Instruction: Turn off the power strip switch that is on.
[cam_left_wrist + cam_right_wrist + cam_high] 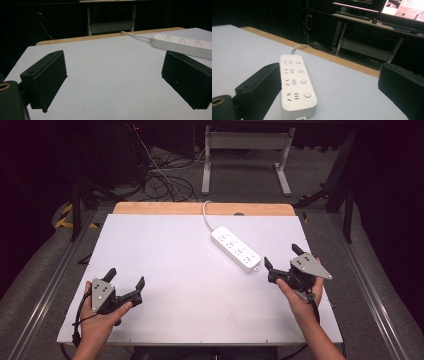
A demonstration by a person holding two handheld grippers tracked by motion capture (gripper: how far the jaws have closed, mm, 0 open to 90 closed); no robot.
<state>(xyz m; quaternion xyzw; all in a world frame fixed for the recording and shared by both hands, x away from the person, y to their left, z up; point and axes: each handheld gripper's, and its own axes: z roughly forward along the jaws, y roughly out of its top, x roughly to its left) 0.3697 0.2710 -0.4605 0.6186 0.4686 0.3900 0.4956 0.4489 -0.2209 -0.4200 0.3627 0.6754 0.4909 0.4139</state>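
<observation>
A: At the near edge of the white surface (165, 270), the left hand-held gripper (125, 281) hovers with its jaws spread wide and nothing between them. Anything for it to do?

B: Not that I can judge. It is well apart from the work. Look across to the right hand-held gripper (283, 256): its jaws stand as wide as they go, also empty, and they point at the near end of the power strip (235, 249).

A: So the strip is what it is after?

B: Likely. The strip lies flat on the surface, just beyond those jaws, angled toward the far edge, with its cable (206, 215) running off over the wooden edge (150, 208) at the back.

A: How should the approach go?

B: In the right gripper view the power strip (295, 85) sits nearer the left jaw than the right. I would centre it first, then come in low so the pads meet its long sides squarely.

A: And the risk?

B: A smooth casing can skid if one pad lands first. Also mind the cable: it may tug back when the strip moves.
</observation>
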